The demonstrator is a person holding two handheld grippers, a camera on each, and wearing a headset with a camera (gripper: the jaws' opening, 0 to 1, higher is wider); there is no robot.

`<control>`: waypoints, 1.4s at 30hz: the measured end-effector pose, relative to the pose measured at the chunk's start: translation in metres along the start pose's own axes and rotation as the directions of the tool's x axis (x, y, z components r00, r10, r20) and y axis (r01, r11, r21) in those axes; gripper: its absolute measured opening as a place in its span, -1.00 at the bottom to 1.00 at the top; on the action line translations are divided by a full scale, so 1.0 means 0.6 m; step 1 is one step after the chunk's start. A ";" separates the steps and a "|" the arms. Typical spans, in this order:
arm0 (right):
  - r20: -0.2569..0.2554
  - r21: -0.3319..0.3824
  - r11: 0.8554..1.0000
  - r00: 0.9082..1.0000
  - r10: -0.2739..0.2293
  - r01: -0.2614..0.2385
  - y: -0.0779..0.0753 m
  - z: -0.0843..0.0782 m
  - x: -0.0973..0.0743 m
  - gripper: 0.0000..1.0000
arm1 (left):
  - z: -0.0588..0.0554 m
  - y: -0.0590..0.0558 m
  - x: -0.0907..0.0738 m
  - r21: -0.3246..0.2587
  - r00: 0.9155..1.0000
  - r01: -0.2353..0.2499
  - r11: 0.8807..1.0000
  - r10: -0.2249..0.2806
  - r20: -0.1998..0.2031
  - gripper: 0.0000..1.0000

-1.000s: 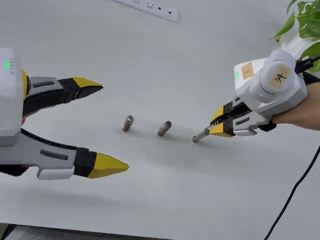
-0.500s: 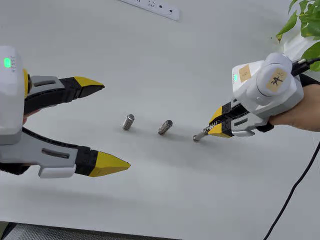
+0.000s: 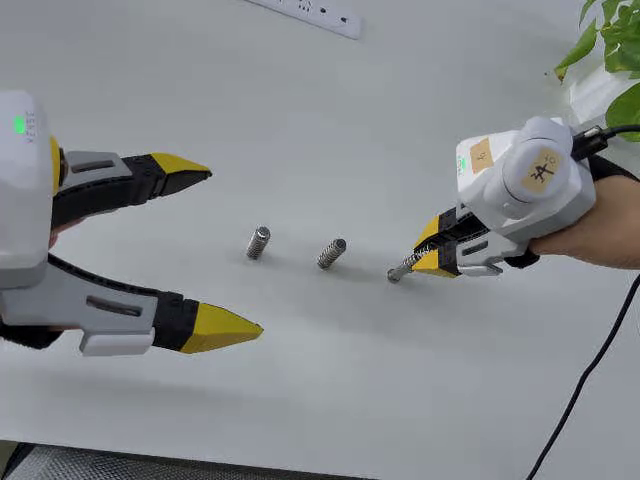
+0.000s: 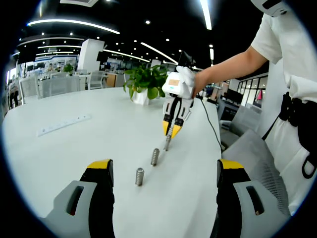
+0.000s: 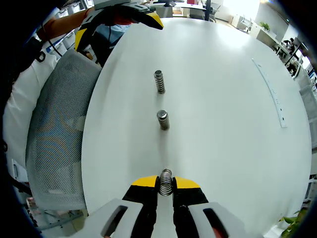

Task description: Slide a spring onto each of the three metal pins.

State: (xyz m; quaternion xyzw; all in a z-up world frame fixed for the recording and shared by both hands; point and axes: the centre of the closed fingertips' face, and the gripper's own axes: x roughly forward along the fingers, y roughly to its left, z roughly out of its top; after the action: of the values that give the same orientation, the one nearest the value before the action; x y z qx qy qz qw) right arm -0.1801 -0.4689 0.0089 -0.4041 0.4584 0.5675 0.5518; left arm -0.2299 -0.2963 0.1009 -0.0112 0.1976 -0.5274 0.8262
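End of spring (image 3: 403, 268) hidden inside right tool (image 3: 430, 256).

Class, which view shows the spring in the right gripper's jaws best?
The right gripper view: the spring sits close and large between the jaws. The head view shows it small, side-on; the left gripper view, tiny and distant.
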 end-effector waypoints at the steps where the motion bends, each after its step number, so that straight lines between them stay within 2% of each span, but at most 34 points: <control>1: 0.000 0.000 1.000 1.000 0.000 0.000 0.002 0.001 0.000 -0.85 | 0.000 0.000 0.000 0.000 1.000 0.000 1.000 0.000 0.001 0.69; 29: 0.004 0.001 1.000 1.000 -0.018 0.018 0.002 -0.007 0.039 -0.84 | -0.002 0.001 0.002 -0.001 1.000 0.002 1.000 -0.003 -0.003 0.66; 42: 0.006 0.007 1.000 1.000 -0.018 0.018 0.004 -0.009 0.046 -0.84 | -0.003 0.002 0.001 0.000 1.000 -0.002 1.000 0.002 -0.004 0.64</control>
State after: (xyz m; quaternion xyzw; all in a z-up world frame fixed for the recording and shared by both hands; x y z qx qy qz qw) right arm -0.1843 -0.4672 -0.0190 -0.4046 0.4553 0.5619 0.5597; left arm -0.2290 -0.2957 0.0991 -0.0098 0.1994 -0.5265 0.8264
